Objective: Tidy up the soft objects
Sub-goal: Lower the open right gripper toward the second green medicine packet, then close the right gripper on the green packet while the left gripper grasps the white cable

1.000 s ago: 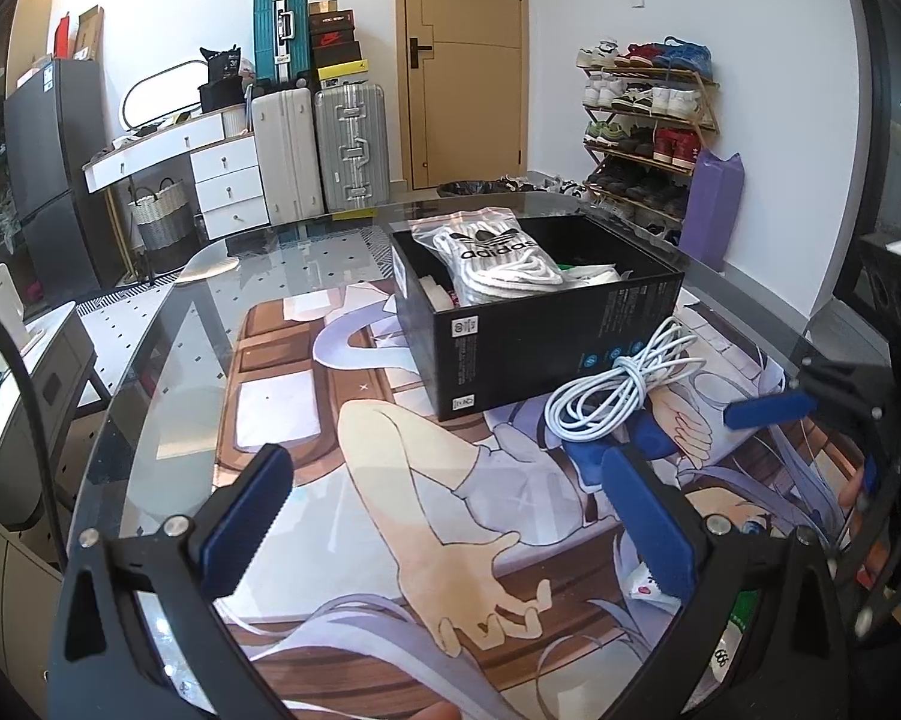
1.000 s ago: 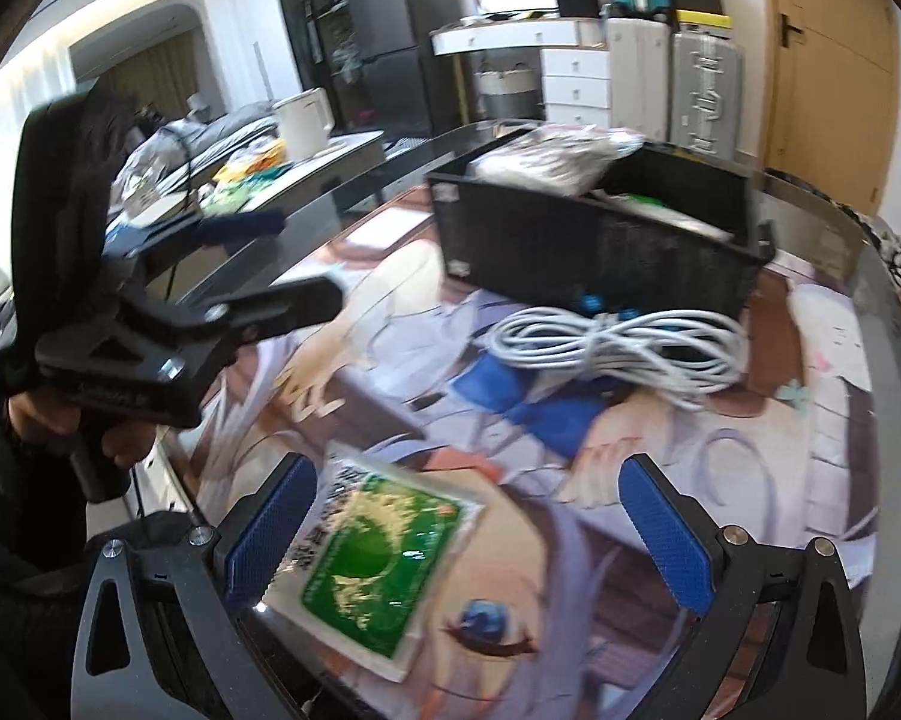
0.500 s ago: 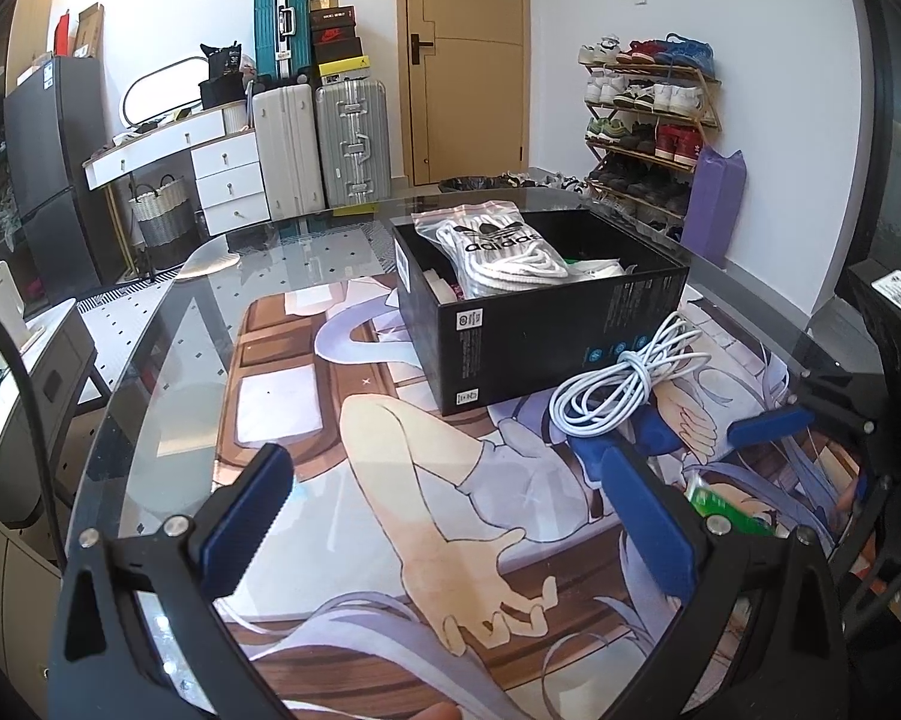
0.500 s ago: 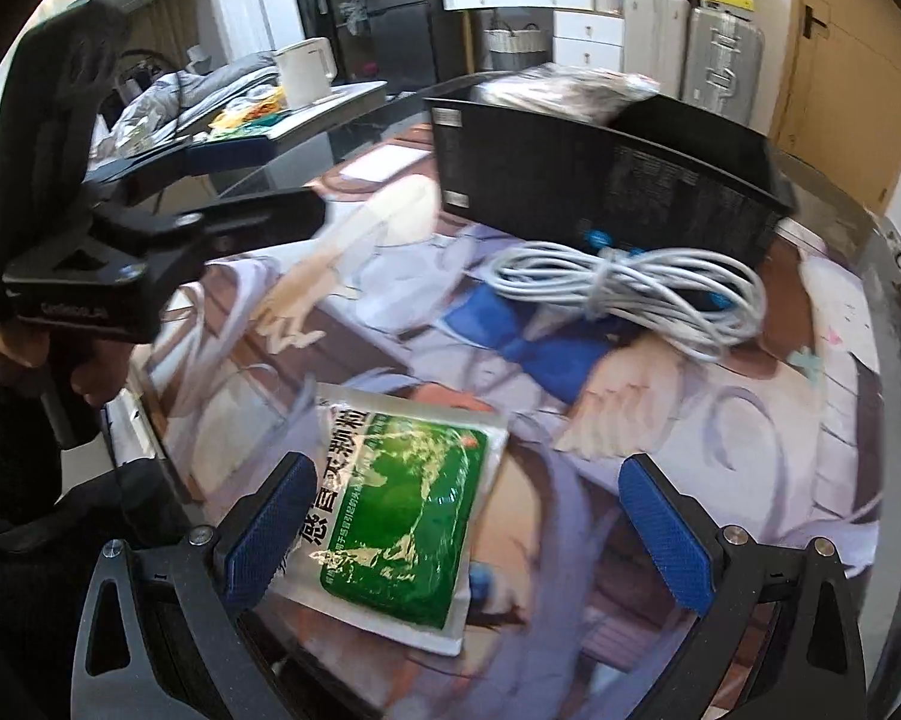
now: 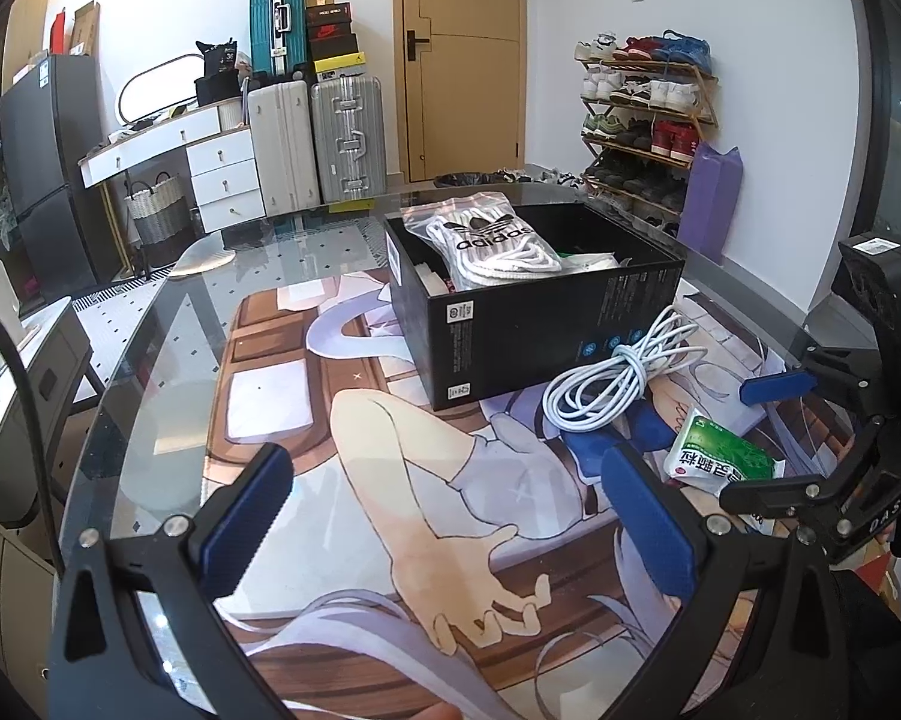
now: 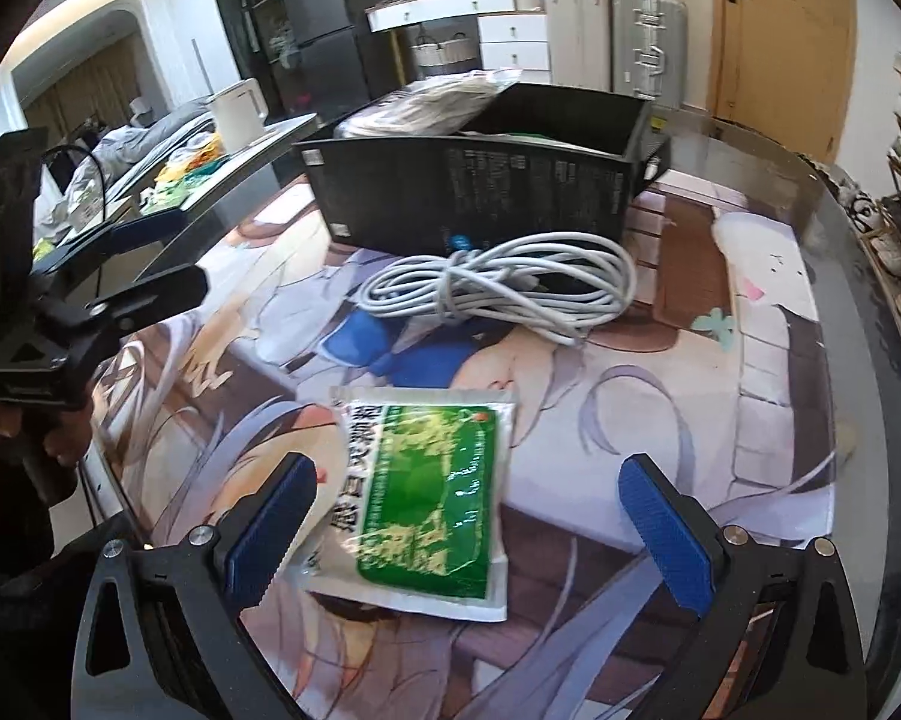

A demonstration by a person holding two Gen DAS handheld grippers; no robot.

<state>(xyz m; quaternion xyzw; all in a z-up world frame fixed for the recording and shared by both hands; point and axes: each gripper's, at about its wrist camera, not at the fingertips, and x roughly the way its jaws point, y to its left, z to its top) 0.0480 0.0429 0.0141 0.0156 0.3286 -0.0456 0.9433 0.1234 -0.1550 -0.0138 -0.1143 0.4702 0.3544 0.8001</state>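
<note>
Table [image 5: 150, 360] is filling both views, glass top lying over a printed anime mat [image 5: 426, 480]. Nothing else is sitting on it besides the three items below.

Box [image 5: 528, 330]: black, open-topped, sitting upper centre in the left view and upper centre in the right view [image 6: 480, 192]. A clear bag of white socks [image 5: 486, 240] is poking out of it, "adidas" readable on the bag. Small white stickers and fine print on the box walls are too small to read.

Cable [image 6: 498, 288]: white coil, lying just in front of the box, touching or nearly touching its wall. Floppy, likely to unspool if grabbed by one loop.

Pouch [image 6: 426, 504]: green-and-white sachet with Chinese print, lying flat at lower centre of the right view and mid-right of the left view [image 5: 720, 456]. Judging it light, soft, with slippery film. Best bet is pinching a sealed edge or across the narrow width, since it is lying flush on the mat.

Right gripper [image 6: 474, 528]: jaws spread wide, holding nothing, hovering with the pouch sitting between the pads, nearer the left one.

Left gripper [image 5: 444, 516]: jaws also wide apart and empty, hanging over bare mat at lower centre.
</note>
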